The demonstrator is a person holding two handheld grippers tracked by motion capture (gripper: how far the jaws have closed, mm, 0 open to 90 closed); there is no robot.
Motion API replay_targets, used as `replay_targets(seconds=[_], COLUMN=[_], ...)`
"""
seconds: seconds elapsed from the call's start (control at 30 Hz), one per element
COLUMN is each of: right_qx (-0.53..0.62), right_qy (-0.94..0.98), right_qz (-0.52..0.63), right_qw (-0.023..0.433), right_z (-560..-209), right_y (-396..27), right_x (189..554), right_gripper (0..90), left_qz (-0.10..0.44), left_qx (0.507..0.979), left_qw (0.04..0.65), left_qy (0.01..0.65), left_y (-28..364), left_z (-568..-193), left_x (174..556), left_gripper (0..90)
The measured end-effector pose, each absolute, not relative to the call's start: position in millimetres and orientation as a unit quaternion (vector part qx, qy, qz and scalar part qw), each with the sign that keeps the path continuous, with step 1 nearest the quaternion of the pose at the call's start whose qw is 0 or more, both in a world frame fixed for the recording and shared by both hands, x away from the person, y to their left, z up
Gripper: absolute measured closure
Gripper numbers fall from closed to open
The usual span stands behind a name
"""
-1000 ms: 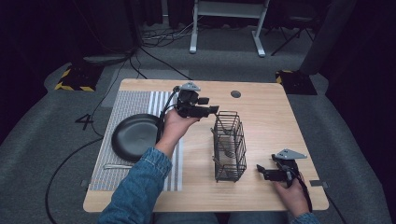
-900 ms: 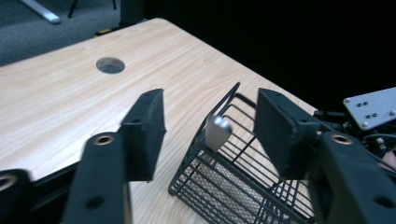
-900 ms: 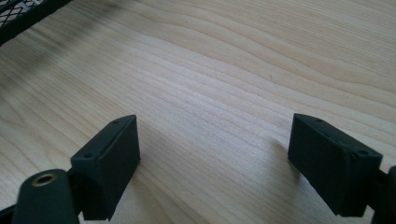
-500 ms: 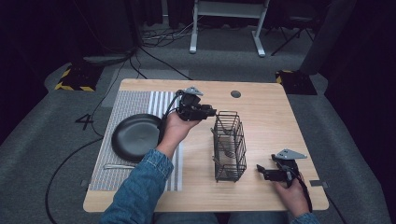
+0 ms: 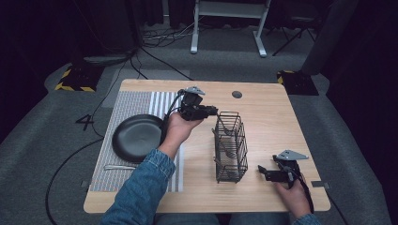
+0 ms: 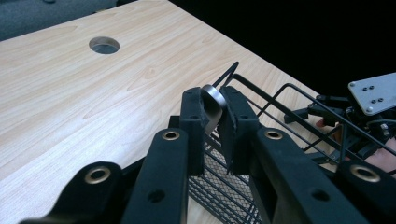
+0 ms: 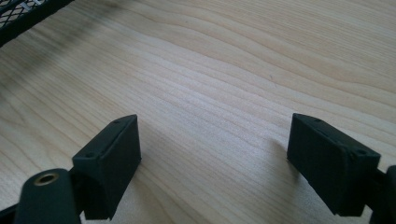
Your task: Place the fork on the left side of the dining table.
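A black wire basket [image 5: 231, 161] stands upright on the wooden table [image 5: 272, 122], with some cutlery [image 5: 228, 151] inside. My left gripper [image 5: 214, 111] is at the basket's far top edge. In the left gripper view its jaws have just been closing, and its pads now press on the rounded metal end of a utensil handle [image 6: 214, 99] above the basket's rim [image 6: 280, 95]. My left gripper [image 6: 212, 95] is shut on that handle. My right gripper [image 5: 261, 171] rests low on the table, right of the basket. Its fingers stand wide apart, my right gripper [image 7: 217, 135] open over bare wood.
A black round pan [image 5: 136, 137] lies on a grey striped placemat [image 5: 136, 101] at the left, with a metal utensil [image 5: 119, 167] in front of it. A cable hole [image 5: 237, 94] sits near the far edge. The basket's corner [image 7: 28, 14] is at the right gripper view's top left.
The left gripper's jaws have come together on the utensil handle at the basket's far end. Both hands have kept their places.
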State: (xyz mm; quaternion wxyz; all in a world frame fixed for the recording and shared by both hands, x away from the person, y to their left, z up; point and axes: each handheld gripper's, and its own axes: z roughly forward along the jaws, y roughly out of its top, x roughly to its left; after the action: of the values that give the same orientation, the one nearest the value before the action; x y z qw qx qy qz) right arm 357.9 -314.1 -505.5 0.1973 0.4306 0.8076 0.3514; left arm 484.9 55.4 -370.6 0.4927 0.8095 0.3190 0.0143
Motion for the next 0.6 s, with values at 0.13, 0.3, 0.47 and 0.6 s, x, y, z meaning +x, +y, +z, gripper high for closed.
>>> replay_targets(seconds=[0.13,0.3,0.47,0.6], right_qx=[0.431,0.431,0.431,0.431], right_qy=[0.808,0.808,0.808,0.808], right_qz=[0.351,0.351,0.351,0.351], right_qw=[0.197,0.197,0.197,0.197], right_z=[-506,-506,-506,-506], right_y=[-314,-314,-314,-314], right_x=[358,358,358,358], right_gripper=[17.4,17.4,17.4,17.4], left_qz=[0.018,0.028,0.024,0.024], left_qx=[0.807,0.813,0.809,0.814], left_qw=[0.499,0.495,0.503,0.5], left_qy=[0.313,0.305,0.302,0.294], left_y=[55,52,53,52], left_z=[-365,-360,-353,-343], left_x=[482,479,477,474], left_gripper=[85.9,86.3,86.4,86.4])
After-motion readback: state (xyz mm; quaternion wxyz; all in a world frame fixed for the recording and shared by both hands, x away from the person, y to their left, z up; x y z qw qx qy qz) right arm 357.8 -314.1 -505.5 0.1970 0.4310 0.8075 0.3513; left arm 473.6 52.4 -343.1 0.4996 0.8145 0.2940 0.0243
